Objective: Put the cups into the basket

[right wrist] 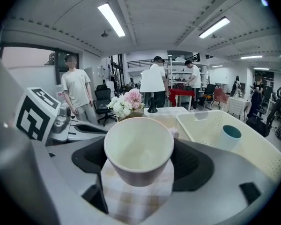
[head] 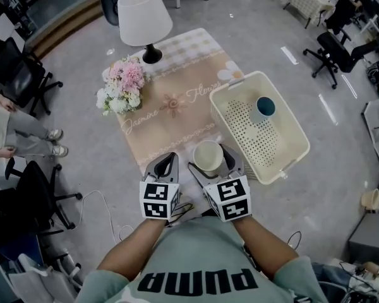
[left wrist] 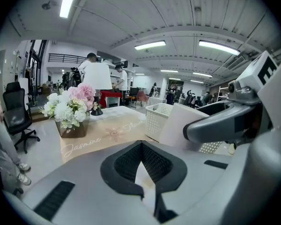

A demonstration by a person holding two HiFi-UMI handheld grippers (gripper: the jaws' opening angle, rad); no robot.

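Observation:
A mauve cup (head: 208, 156) with a cream inside sits between the jaws of my right gripper (head: 210, 159), which is shut on its sides. In the right gripper view the cup (right wrist: 138, 149) hangs over the checked cloth at the table's near edge. The cream plastic basket (head: 289, 115) lies just to the right, and a teal cup (head: 263, 108) stands inside it. Both the basket (right wrist: 210, 125) and the teal cup (right wrist: 230, 136) show ahead and to the right. My left gripper (head: 168, 163) hovers beside the right one, jaws together and holding nothing.
A beige runner cloth (head: 177, 106) covers the small table. A bouquet of flowers (head: 121, 84) and a white lamp (head: 144, 17) stand at its far left. Office chairs (head: 331, 49) and a seated person's legs (head: 22, 131) surround the table on the grey floor.

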